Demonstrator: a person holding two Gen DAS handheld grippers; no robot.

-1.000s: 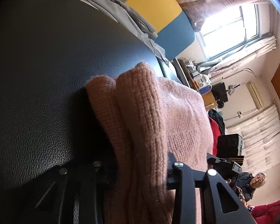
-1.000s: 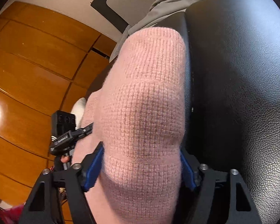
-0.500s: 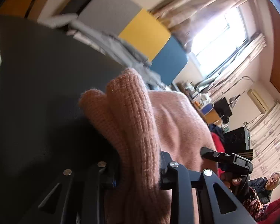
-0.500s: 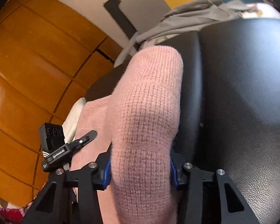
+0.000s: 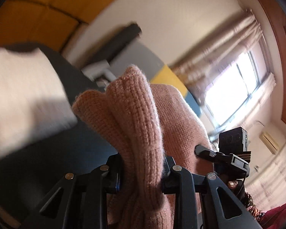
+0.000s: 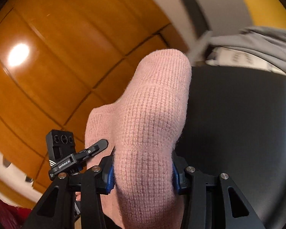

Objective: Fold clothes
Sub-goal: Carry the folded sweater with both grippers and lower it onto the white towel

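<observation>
The only writing showing is the white "GenRobot.AI" lettering on the black bar of the left gripper (image 6: 103,145), which is appearing to the lower left of the right gripper's own fingers in the right wrist view; the small white stripes beside it are not resolving into words. The pink knitted sweater (image 5: 135,114) is bunching up in thick folds, its ribbed weave standing out clearly, fuzzy at the edges, paler pink in the right wrist view (image 6: 152,114) and more salmon in the left. It is rising straight ahead of both sets of fingers, above the black leather-like surface (image 6: 238,124) that is lying to the right of the right gripper and to the left of the left one. The left gripper (image 5: 141,171) is pinching a narrow double fold of the knit between its pads, its jaws standing partly closed against the cloth. The right gripper (image 6: 143,171) is clamping a fatter roll of the same sweater, its blue pads (image 6: 109,175) pressing into the wool on both sides, jaws roughly half apart. A grey garment (image 6: 257,40) is lying well beyond the right gripper, upper right, blurred. The right gripper (image 5: 204,150), with its black camera block, is showing just right of the left gripper's fingers, touching the pink knit.
</observation>
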